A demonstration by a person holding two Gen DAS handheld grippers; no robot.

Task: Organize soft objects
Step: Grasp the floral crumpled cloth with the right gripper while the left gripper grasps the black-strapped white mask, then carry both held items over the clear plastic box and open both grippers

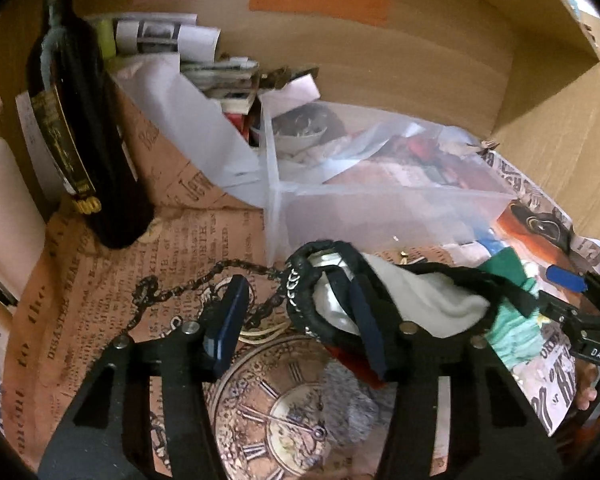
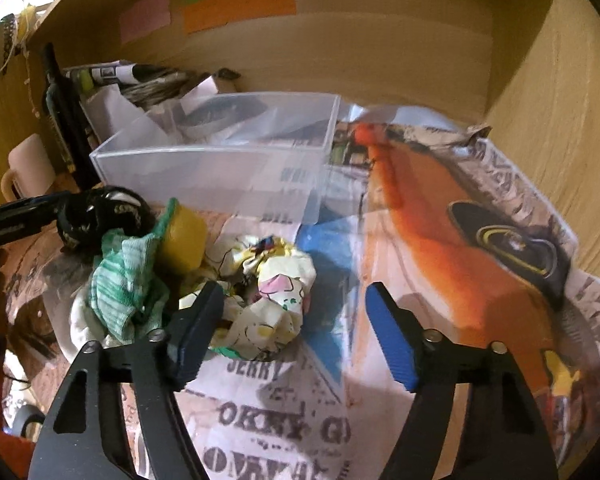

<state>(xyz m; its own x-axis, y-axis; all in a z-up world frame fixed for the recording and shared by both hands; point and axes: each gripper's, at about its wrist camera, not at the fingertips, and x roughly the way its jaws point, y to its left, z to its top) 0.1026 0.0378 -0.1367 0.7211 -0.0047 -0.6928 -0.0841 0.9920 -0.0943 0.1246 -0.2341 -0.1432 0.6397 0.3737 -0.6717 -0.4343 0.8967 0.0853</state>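
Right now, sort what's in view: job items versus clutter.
Job:
green cloth
printed cloth
white cloth
black braided strap
clear bin

Lying about:
dark bottle
chain
yellow block
mug

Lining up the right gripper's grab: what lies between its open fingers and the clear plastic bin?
In the right wrist view, a crumpled cartoon-print cloth lies between the right gripper and the clear plastic bin, on newspaper-print paper.
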